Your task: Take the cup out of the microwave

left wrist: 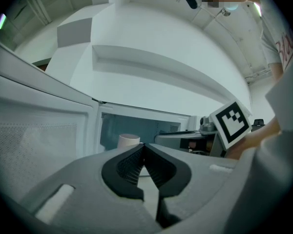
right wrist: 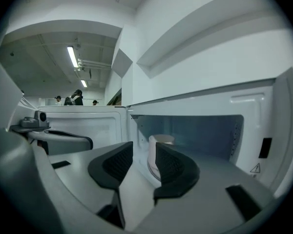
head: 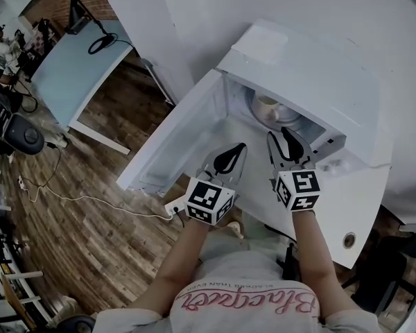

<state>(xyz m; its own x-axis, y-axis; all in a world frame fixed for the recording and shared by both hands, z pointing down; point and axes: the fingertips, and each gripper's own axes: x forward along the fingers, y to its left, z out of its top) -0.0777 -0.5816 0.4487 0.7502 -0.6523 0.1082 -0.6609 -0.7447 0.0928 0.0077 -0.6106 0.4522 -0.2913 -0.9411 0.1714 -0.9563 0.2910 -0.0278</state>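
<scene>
Cup, pale cream and cylindrical, standing upright at the left edge of the round glass turntable inside the white microwave; white door standing wide open at the left; right gripper hovering at the cavity mouth, fingers spread, nothing between them, cup beyond and apart; left gripper hovering just beside it, fingertips pressed together, gripping nothing.

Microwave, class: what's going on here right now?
A person stands at the open microwave with a gripper in each hand. The cup sits inside, and neither gripper touches it. The right gripper is open and aimed at the cup. The left gripper is shut and empty, alongside the right one.
</scene>
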